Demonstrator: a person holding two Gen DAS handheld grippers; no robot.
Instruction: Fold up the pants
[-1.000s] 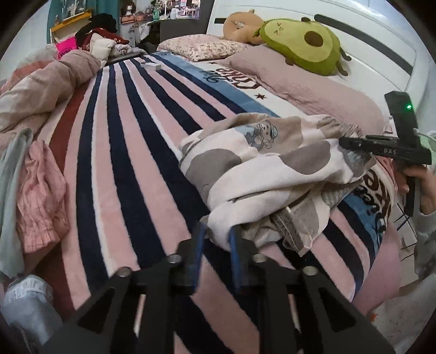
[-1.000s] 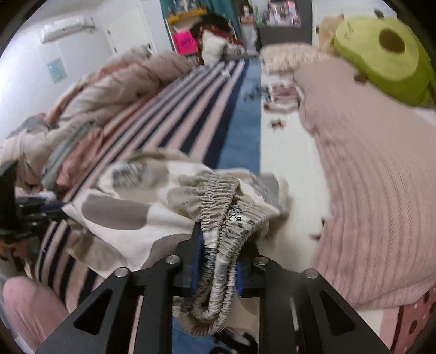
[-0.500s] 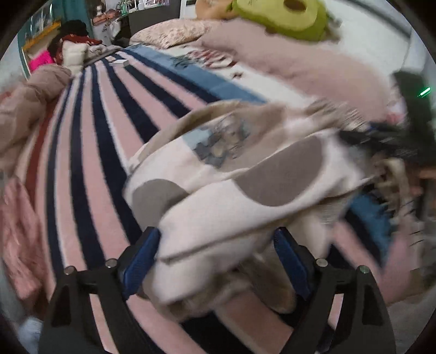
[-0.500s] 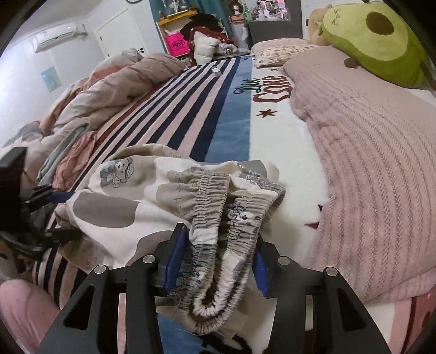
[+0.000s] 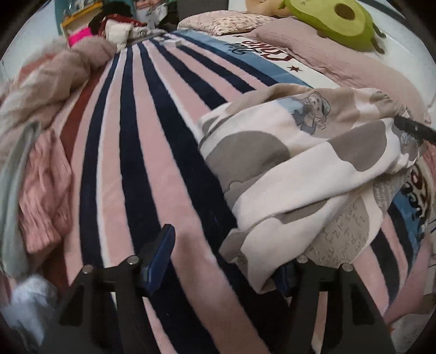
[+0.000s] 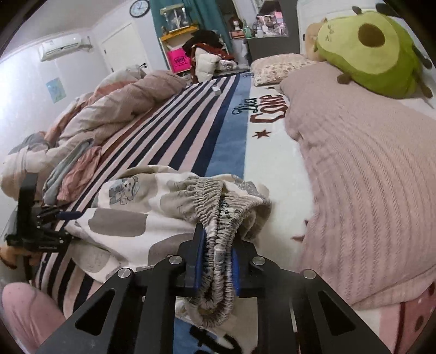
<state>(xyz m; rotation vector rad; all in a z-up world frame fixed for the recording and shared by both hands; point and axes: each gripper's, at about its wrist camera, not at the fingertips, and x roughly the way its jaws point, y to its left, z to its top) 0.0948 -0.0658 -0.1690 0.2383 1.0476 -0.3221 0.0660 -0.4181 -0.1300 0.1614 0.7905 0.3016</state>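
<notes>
pants on striped bed

Left wrist view: low over the striped blanket, angled steeply down, facing up the bed toward the avocado plush, pants close at right. Right wrist view: from the pants' other side, very near the elastic waistband, tilted less steeply, also facing the avocado plush. Shared: pants, striped blanket, plush.
</notes>
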